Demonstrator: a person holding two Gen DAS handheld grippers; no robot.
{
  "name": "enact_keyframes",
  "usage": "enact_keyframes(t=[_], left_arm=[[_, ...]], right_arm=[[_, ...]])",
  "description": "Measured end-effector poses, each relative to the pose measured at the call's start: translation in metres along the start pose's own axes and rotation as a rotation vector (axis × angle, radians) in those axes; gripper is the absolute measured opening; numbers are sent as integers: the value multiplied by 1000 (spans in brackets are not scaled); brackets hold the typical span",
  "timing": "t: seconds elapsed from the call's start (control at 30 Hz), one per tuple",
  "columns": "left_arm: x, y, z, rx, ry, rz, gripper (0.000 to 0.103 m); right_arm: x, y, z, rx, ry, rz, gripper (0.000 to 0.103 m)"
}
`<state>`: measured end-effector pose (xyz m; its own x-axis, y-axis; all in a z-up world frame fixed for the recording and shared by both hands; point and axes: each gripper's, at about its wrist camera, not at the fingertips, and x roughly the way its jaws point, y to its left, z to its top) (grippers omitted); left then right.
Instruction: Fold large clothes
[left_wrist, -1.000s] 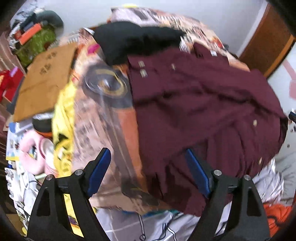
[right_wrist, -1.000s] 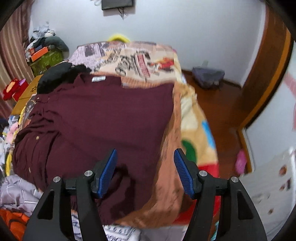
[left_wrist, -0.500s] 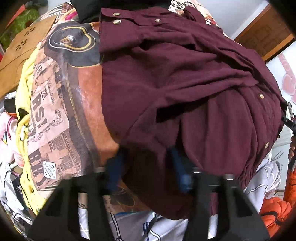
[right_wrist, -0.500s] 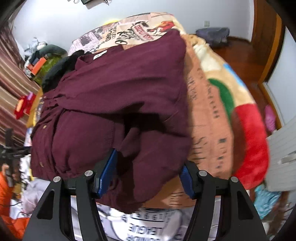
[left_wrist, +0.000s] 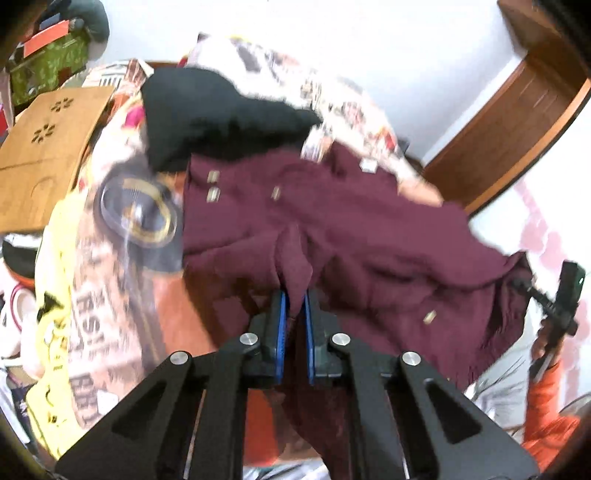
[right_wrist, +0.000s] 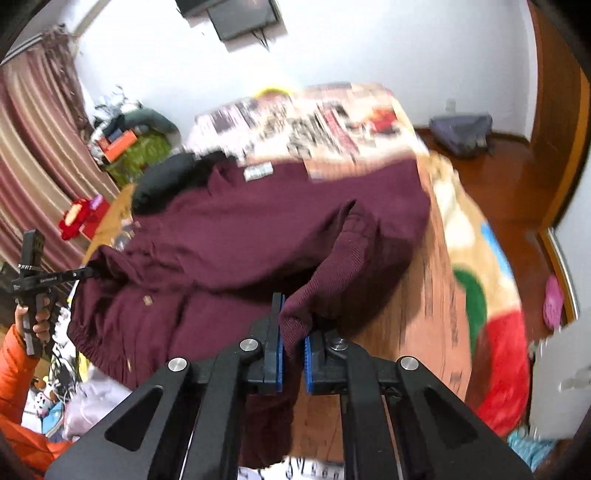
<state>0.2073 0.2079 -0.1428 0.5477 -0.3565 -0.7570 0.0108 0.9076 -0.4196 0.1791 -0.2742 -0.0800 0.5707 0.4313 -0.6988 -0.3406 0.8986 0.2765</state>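
Observation:
A large maroon shirt (left_wrist: 369, 236) with snap buttons lies spread on a bed with a printed blanket (left_wrist: 110, 280). My left gripper (left_wrist: 294, 306) is shut on a pinch of the shirt's near hem and lifts it. In the right wrist view the same maroon shirt (right_wrist: 258, 229) shows with its white neck label at the far side. My right gripper (right_wrist: 293, 325) is shut on the shirt's near right edge and holds it raised above the blanket (right_wrist: 424, 295).
A black garment (left_wrist: 207, 114) lies on the bed beyond the shirt. A wooden board (left_wrist: 48, 147) sits to the left of the bed. Loose clothes and clutter lie at the near left. A wooden floor (right_wrist: 517, 192) and door lie to the right.
Both grippers came down over the shirt's near edge, closed on the fabric, and have lifted it off the bed. The views are blurred with motion.

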Motion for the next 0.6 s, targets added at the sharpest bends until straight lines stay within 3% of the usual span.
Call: enact_keyframes(t=[0.2,0.23,0.33,0.5,0.6], left_arm=[[1,7,52,-27,-112,23,6],[4,8,61,-31,-136,41,0],[17,15,90,-43,-186,105,0],[55,35,123,-36,-167,225,0],[71,38,125,-11,-125,237,0]], right_arm=[[5,-1,49,-52,-101,-34,6],[10,-5,61,-48,-116,-46,6],[29,-18,81,-19,-128,-71,6],[86,-38,107,16,-63,-143,6],[124,-52,116,54,16,-180,6]])
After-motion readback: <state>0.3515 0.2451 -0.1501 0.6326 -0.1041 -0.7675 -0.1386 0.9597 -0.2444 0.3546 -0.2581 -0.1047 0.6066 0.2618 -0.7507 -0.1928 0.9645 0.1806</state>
